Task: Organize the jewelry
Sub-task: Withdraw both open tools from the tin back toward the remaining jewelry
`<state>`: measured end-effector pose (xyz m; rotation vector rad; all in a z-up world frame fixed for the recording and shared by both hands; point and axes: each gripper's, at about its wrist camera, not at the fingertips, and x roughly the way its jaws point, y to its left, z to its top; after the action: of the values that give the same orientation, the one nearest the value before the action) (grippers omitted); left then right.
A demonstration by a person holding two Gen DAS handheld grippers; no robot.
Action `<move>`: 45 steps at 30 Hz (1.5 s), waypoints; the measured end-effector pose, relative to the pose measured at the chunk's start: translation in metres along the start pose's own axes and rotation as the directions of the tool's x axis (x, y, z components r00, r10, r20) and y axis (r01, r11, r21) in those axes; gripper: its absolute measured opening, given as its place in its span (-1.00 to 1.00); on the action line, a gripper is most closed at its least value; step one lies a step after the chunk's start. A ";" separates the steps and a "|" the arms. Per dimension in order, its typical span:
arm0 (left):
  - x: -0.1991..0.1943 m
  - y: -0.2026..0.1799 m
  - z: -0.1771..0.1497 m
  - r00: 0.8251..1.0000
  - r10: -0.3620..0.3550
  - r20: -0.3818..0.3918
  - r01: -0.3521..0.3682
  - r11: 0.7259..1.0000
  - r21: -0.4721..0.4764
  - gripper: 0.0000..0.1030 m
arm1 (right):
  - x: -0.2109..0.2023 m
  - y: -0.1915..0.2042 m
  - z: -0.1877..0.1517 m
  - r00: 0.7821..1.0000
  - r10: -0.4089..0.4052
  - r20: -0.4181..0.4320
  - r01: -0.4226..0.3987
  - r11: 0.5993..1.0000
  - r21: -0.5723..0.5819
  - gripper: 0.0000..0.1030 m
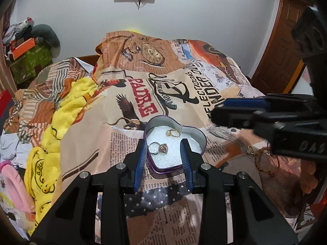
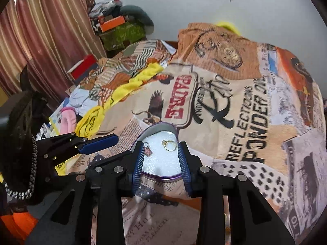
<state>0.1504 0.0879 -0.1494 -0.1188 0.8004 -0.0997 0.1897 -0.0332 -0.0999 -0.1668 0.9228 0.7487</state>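
Note:
A purple heart-shaped tin (image 1: 201, 136) with white foam sits on the printed bedspread. In it lie a silver ring with a pink stone (image 1: 161, 148) and a gold ring (image 1: 174, 132). My left gripper (image 1: 164, 153) is open and empty over the tin's near edge. My right gripper (image 2: 161, 153) is open and empty, also over the tin (image 2: 157, 129); the gold ring (image 2: 169, 144) and pink-stone ring (image 2: 147, 150) show between its fingers. A red cord bracelet (image 1: 266, 162) and a small gold piece (image 1: 250, 149) lie on the bedspread right of the tin.
The printed bedspread (image 1: 184, 85) covers the bed. A yellow blanket (image 1: 67, 106) and pink item (image 1: 14, 185) lie at the left. Boxes and clothes (image 1: 26, 47) pile at the far left corner. A wooden door (image 1: 286, 40) is at the right.

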 end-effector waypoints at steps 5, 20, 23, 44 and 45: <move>-0.018 -0.006 0.006 0.999 0.018 0.036 -0.019 1.000 0.002 -0.36 | -0.036 -0.009 -0.005 0.996 -0.038 0.076 0.036 0.999 0.022 -0.40; -0.048 -0.060 0.026 0.992 -0.038 0.123 0.036 0.999 0.021 -0.15 | -0.113 -0.056 -0.043 0.962 -0.201 0.184 0.182 0.977 0.112 -0.28; -0.042 -0.074 0.027 0.993 -0.063 0.104 0.061 0.998 0.025 -0.09 | -0.125 -0.070 -0.055 0.950 -0.249 0.190 0.226 0.965 0.135 -0.26; 0.033 -0.122 -0.012 0.989 -0.084 -0.118 0.100 0.986 0.131 -0.08 | -0.118 -0.126 -0.131 0.958 -0.285 0.035 0.270 0.935 0.229 -0.25; 0.035 -0.122 -0.013 0.988 -0.086 -0.125 0.102 0.986 0.134 -0.08 | -0.114 -0.126 -0.134 0.961 -0.274 0.021 0.263 0.938 0.228 -0.25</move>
<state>0.1598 -0.0386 -0.1660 -0.0179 0.9041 -0.2537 0.1404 -0.2436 -0.1158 -0.0721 0.9053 0.3904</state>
